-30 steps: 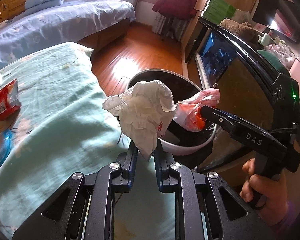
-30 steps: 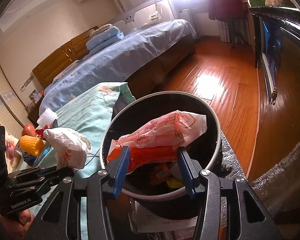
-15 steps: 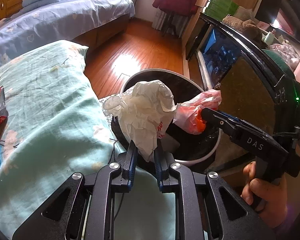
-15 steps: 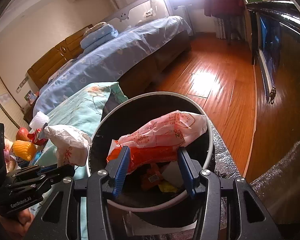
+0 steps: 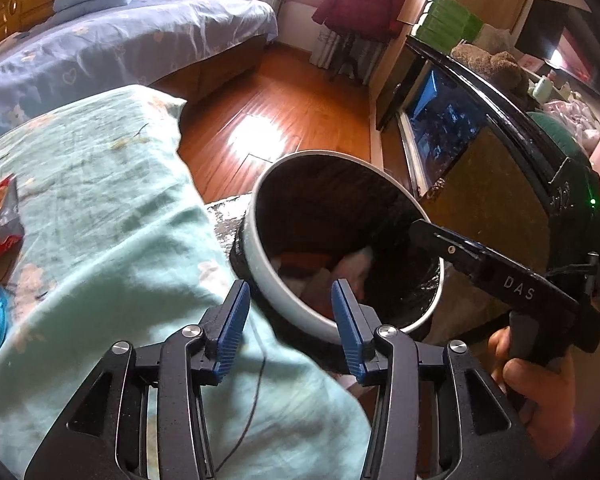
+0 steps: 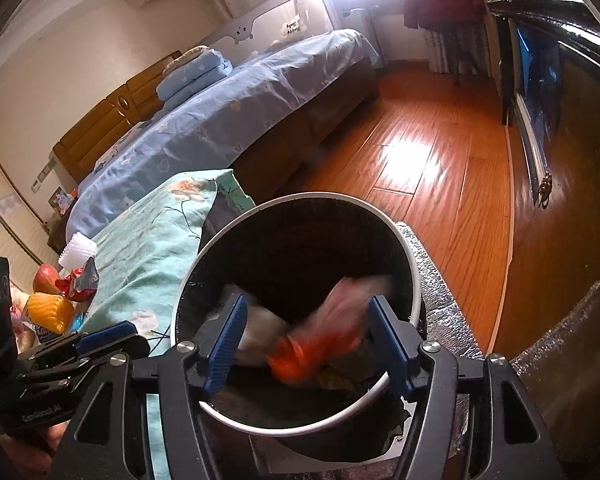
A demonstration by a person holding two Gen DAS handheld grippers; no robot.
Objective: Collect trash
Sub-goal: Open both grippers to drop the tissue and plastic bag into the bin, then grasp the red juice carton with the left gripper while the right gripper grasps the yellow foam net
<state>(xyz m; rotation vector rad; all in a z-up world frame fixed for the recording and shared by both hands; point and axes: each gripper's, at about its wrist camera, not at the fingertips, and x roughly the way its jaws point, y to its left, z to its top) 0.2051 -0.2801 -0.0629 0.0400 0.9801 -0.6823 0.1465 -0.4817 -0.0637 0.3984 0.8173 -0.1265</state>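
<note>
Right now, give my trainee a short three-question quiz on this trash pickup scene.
1. True or false: the left gripper has its jaws apart with nothing between them.
2. Multiple choice: where is the orange-and-white wrapper? A) on the teal bedspread B) inside the trash bin C) on the wooden floor
3. Fill in: the red snack packet lies on the ______, outside the trash bin.

Key
1. True; both blue pads show with a clear gap.
2. B; it is blurred, seen inside the bin's rim between the right gripper's spread jaws.
3. teal bedspread, so it is not yet collected.
</note>
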